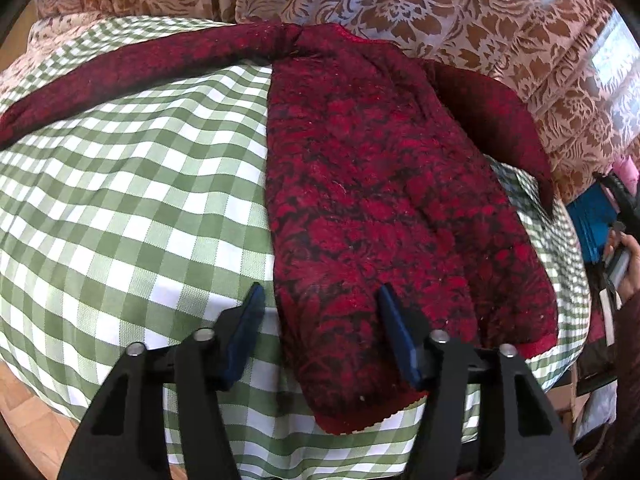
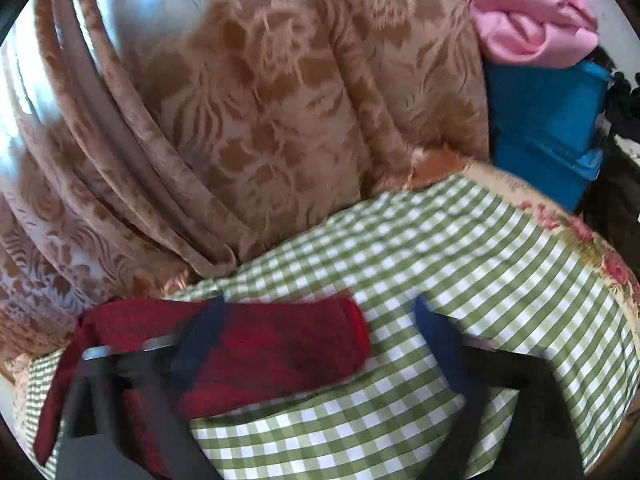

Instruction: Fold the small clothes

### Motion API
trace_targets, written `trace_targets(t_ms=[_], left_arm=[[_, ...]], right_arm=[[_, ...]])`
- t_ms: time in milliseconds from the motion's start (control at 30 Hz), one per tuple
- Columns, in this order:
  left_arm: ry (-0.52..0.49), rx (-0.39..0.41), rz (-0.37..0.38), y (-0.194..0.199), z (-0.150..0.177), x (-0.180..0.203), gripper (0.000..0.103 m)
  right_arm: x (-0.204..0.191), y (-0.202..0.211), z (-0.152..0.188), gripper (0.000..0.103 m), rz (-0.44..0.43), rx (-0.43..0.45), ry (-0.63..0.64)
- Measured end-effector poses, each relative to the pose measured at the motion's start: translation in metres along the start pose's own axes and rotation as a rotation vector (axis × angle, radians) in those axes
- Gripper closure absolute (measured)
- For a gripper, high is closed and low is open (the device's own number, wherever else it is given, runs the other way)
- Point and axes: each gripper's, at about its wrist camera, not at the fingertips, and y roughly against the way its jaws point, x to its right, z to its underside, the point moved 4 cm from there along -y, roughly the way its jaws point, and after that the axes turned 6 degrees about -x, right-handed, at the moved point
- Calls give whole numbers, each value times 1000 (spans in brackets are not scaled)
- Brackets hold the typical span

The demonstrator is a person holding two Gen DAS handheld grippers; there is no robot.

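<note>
Left claw (image 1: pixel 320 308): jaws partly apart, straddling the near left edge of the red garment (image 1: pixel 384 200). One blue fingertip (image 1: pixel 250 320) rests over the green checked cloth (image 1: pixel 120 200); the other sits on the red fabric. The pads do not press together on the fabric, so nothing is gripped.

Right claw (image 2: pixel 320 320): jaws spread wide, holding nothing. Its left fingertip (image 2: pixel 208 320) overlaps the end of a red sleeve (image 2: pixel 288 344); its right fingertip stands over bare checked cloth. This view is motion-blurred.

Garment position, left wrist view: the body of the red garment lies flat on the desk, running from 12 o'clock down toward 5 o'clock. One sleeve extends out to 9 o'clock across the checked cloth. The other sleeve is folded toward 3 o'clock at the desk edge.

Surroundings: a brown floral curtain (image 1: pixel 440 8) hangs behind the desk at 12 o'clock. In the right wrist view a blue bin (image 2: pixel 548 128) stands at 2 o'clock, with pink cloth (image 2: pixel 528 20) piled on top.
</note>
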Motion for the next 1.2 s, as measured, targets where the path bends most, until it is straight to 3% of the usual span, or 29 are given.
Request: trace_targets(t_ms=[33, 133, 233, 333, 400, 433, 467, 567, 633, 767, 867, 1000, 1100, 1133, 1200], left_arm=[[-6, -2, -6, -2, 0, 0, 55], [-10, -4, 3, -4, -1, -1, 68], [-16, -7, 20, -6, -1, -1, 79], [-29, -7, 19, -6, -2, 0, 84], [-52, 5, 14, 1, -6, 3, 85], [-59, 11, 12, 4, -7, 3, 86], [-70, 23, 10, 10, -8, 2, 86], [-76, 51, 0, 24, -9, -4, 87], [-65, 65, -9, 31, -5, -8, 87], [-96, 8, -42, 37, 23, -14, 87], [-106, -56, -102, 30, 49, -23, 87], [-106, -88, -127, 35, 68, -30, 84], [-83, -84, -138, 42, 69, -35, 64], [-70, -63, -131, 46, 66, -36, 61], [-53, -11, -115, 56, 59, -34, 59]], right_arm=[[1, 5, 7, 7, -23, -13, 19], [-23, 11, 70, 7, -177, -191, 138], [-55, 15, 171, 9, -340, -429, 234], [-74, 10, 236, 26, -425, -599, 230], [-87, 18, 256, 31, -414, -574, 271], [-94, 22, 259, 57, -439, -583, 286], [-98, 24, 259, 73, -477, -624, 265], [-106, 39, 255, 89, -452, -620, 365], [-103, 55, 255, 90, -430, -614, 417], [-79, 82, 262, 92, -405, -623, 481], [-69, 97, 289, 92, -400, -688, 521], [-60, 105, 329, 92, -378, -771, 571], [-60, 109, 325, 92, -418, -795, 570], [-61, 108, 318, 89, -434, -790, 545], [-56, 99, 292, 69, -493, -767, 417]])
